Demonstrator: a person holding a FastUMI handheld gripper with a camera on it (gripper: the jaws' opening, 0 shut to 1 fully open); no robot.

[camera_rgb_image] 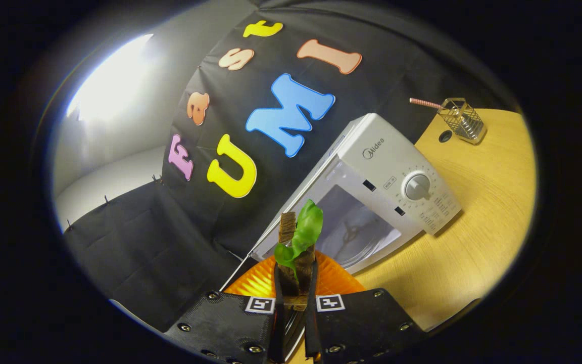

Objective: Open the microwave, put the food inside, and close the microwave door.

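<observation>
Pumpkin stem (295, 263) between hand-held gripper (295, 298) fingers

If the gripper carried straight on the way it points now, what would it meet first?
Probably the open microwave cavity just ahead, though depth is unclear. The gripper is shut on the stem of an orange pumpkin, which leads the way.

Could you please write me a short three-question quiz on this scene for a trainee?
1. True or false: the gripper has its jaws closed on the stem of the orange pumpkin.
2. Is the microwave door open or closed?
3. What stands beyond the microwave on the table? A) a wire holder with a straw B) a kettle

Key: 1 true; 2 open; 3 A.
</observation>
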